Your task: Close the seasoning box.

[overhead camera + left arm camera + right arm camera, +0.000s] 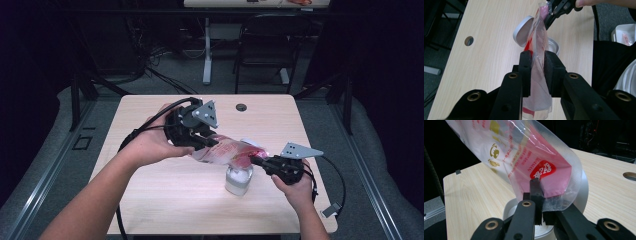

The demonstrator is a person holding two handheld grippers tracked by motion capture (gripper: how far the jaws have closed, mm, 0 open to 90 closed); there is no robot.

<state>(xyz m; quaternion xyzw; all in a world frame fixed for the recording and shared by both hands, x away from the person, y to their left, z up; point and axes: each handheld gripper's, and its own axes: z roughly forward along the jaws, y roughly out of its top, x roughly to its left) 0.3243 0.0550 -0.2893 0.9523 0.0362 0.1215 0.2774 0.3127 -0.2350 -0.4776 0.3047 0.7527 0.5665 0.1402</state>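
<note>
Left claw [536, 72] pinches the plastic pouch [226, 151] mid-body while the right claw [541, 202] clamps its corner (likely steadying the mouth), tilted above the open jar [238, 180] on the counter [150, 200], probably for pouring.

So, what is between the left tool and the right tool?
The clear plastic bag with pink and red print spans between the left tool and the right tool, both clamped on it, above the open jar. The high view shows this.
</note>
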